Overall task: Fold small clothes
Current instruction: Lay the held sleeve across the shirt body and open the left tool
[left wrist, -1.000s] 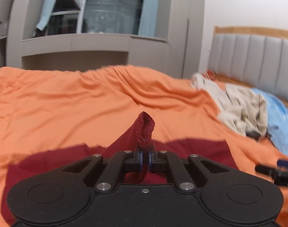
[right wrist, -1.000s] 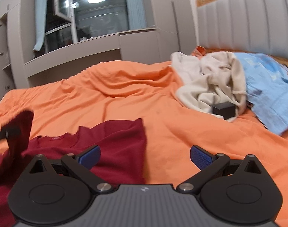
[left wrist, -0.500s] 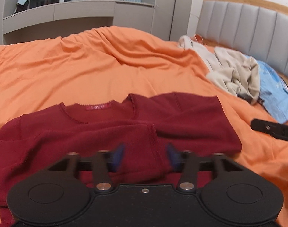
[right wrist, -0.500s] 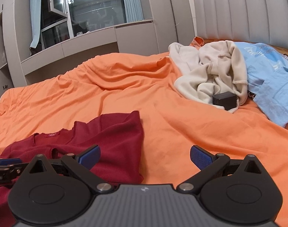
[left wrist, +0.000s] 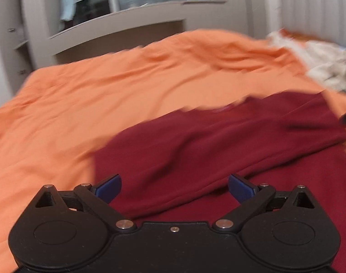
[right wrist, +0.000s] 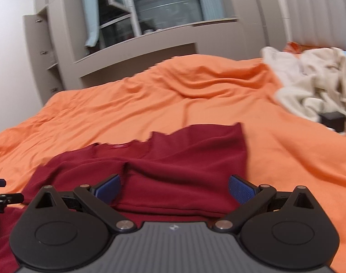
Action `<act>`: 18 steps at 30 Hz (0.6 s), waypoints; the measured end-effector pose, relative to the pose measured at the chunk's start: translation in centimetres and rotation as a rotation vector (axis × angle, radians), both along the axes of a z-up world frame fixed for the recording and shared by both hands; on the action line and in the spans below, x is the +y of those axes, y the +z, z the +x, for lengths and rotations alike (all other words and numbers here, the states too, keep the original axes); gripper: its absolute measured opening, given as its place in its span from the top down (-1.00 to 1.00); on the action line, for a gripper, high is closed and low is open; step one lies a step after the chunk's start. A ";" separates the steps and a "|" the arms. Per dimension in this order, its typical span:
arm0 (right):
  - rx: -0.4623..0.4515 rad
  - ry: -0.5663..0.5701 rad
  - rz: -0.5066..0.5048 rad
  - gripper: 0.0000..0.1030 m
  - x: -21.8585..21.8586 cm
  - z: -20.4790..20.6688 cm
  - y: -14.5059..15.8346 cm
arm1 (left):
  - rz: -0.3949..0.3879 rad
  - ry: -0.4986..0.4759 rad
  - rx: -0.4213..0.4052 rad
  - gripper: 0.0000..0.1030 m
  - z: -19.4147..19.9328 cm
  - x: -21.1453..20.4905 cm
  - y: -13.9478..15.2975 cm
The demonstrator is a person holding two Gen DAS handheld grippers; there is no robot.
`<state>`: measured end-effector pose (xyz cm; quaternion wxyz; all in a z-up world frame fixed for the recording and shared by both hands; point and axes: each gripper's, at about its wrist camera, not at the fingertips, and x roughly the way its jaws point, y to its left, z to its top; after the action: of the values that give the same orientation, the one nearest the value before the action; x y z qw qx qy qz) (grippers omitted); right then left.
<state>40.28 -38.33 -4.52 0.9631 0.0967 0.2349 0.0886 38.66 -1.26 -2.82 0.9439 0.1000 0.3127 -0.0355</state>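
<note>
Since a second ago your left claw (left wrist: 174, 187) has let go of the maroon shirt (left wrist: 218, 145): it was pinched shut on a raised fold of it then, and its jaws have just been opening, so they now stand wide apart with nothing pressed between the blue pads (left wrist: 109, 187). Shirt fabric lies below and ahead of them, not gripped. That view is motion-blurred.

Your right claw (right wrist: 174, 188) is spread wide too, same as before, hovering over the near edge of the shirt with nothing clamped.

Shirt now lies flat on the orange bed cover (left wrist: 104, 86), one side folded across the body; the red neck label (right wrist: 119, 146) shows near the collar at the far edge. A folded layer edge runs across just ahead of the right claw's pads.

In the right view, the tip of your left claw pokes in at the left edge, low beside the shirt.

Far right on the bed: cream garment (right wrist: 314, 91) in a heap, with a small black box (right wrist: 332, 121) touching its lower edge. Grey cabinets (right wrist: 136, 50) and a window (right wrist: 163, 6) sit behind the bed, padded headboard (left wrist: 314, 13) to the right.
</note>
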 end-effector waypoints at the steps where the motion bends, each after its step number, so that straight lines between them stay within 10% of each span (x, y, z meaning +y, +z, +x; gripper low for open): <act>1: 0.004 0.026 0.004 -0.99 0.4 0.3 0.1 | 0.013 0.032 0.011 -0.95 -0.2 1.4 -0.3; 9: 0.059 0.152 0.012 -0.58 4.1 4.1 -0.2 | -0.199 0.211 0.148 -0.96 1.0 9.3 -1.8; 18: 0.157 0.213 0.038 0.07 7.5 7.5 -2.8 | -0.180 0.231 0.236 -0.95 2.2 9.3 -3.7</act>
<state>47.83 -30.84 -7.30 0.9249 0.0962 0.3167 0.1872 40.85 8.02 -6.55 0.9035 -0.0263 0.4264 0.0336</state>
